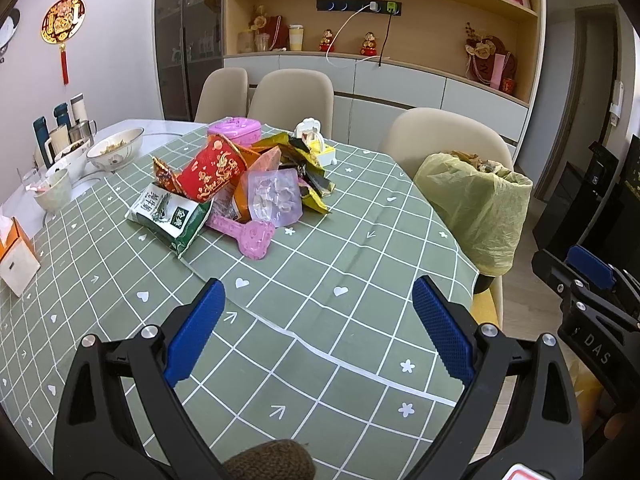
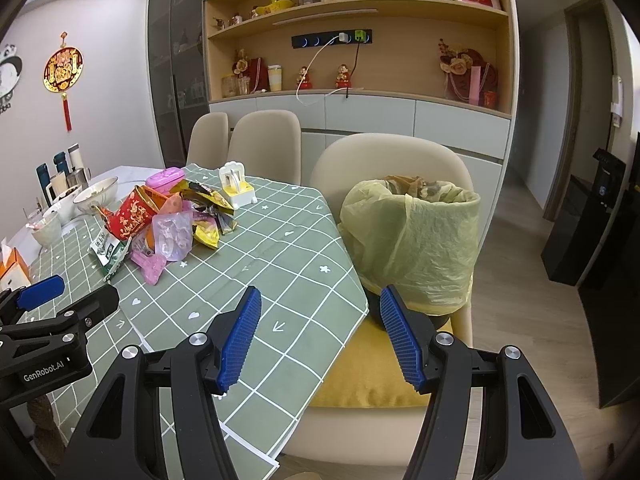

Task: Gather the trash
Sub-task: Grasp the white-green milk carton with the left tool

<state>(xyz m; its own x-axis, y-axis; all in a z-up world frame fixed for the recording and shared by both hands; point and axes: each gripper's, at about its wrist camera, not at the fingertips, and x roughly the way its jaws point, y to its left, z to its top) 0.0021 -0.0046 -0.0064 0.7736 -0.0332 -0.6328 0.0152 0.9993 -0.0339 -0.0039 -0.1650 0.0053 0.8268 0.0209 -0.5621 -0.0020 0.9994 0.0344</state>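
Left gripper (image 1: 318, 328) and right gripper (image 2: 320, 336) both spread, empty; wrapper pile (image 1: 232, 184) loose, pieces may scatter; lined bin (image 2: 416, 240) near full, overflow risk

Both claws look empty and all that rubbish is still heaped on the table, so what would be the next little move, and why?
Probably ease the open left gripper forward toward the pile's near edge, perhaps the green-and-white snack bag. Both grippers are open and hold nothing, the trash still lies on the tablecloth, and the lined bin stands on a chair by the right gripper.

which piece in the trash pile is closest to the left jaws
The pink plastic scoop, at the pile's near edge; the green snack bag lies further left, the red wrapper behind.
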